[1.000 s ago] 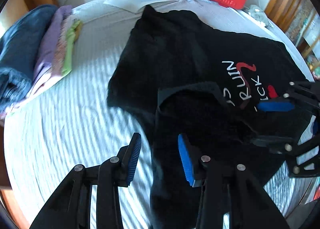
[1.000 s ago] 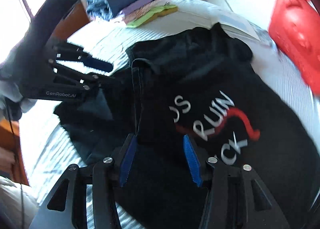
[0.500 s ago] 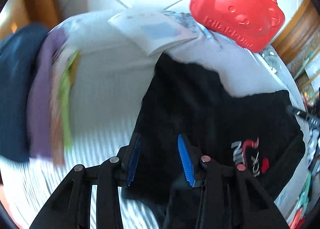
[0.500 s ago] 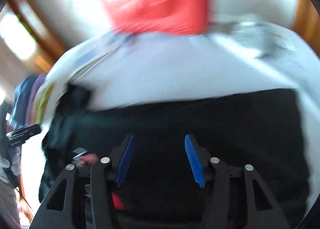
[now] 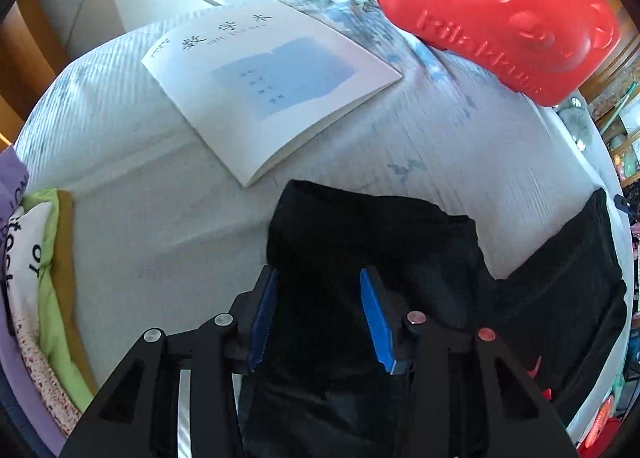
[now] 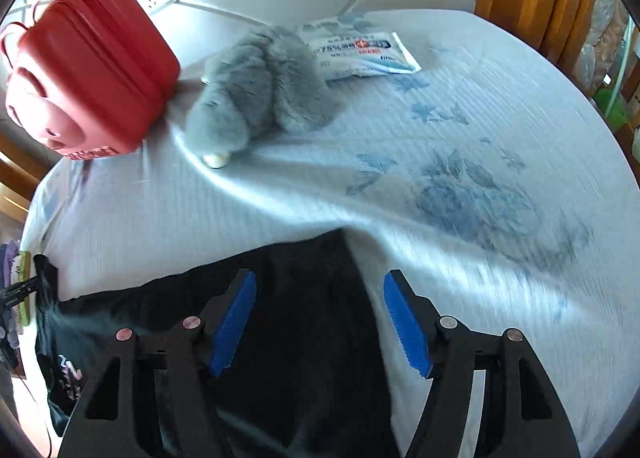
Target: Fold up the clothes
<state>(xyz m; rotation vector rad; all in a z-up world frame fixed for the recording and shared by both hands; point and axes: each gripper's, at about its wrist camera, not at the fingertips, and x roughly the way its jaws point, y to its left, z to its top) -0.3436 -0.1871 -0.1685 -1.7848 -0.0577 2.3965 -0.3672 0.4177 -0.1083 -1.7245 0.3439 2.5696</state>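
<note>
A black T-shirt point(image 5: 384, 250) with white and red print lies spread on the white and blue bedcover point(image 5: 160, 217). My left gripper point(image 5: 320, 318) is open, its blue pads over one far corner of the shirt. In the right wrist view the shirt point(image 6: 304, 322) lies under my right gripper point(image 6: 320, 322), which is open over the shirt's other far corner, the right pad over the bedcover point(image 6: 460, 185). I cannot tell whether the pads touch the cloth.
A white booklet point(image 5: 272, 85) and a red Rilakkuma case point(image 5: 500, 13) lie beyond the shirt. A stack of folded clothes point(image 5: 36, 298) is at the left. A grey plush toy point(image 6: 260, 85), a wipes packet point(image 6: 360, 53) and the case point(image 6: 88, 65) lie ahead of the right gripper.
Both grippers have moved from the shirt's printed middle to its far edge, the left toward the booklet, the right toward the plush toy. Both stay open.
</note>
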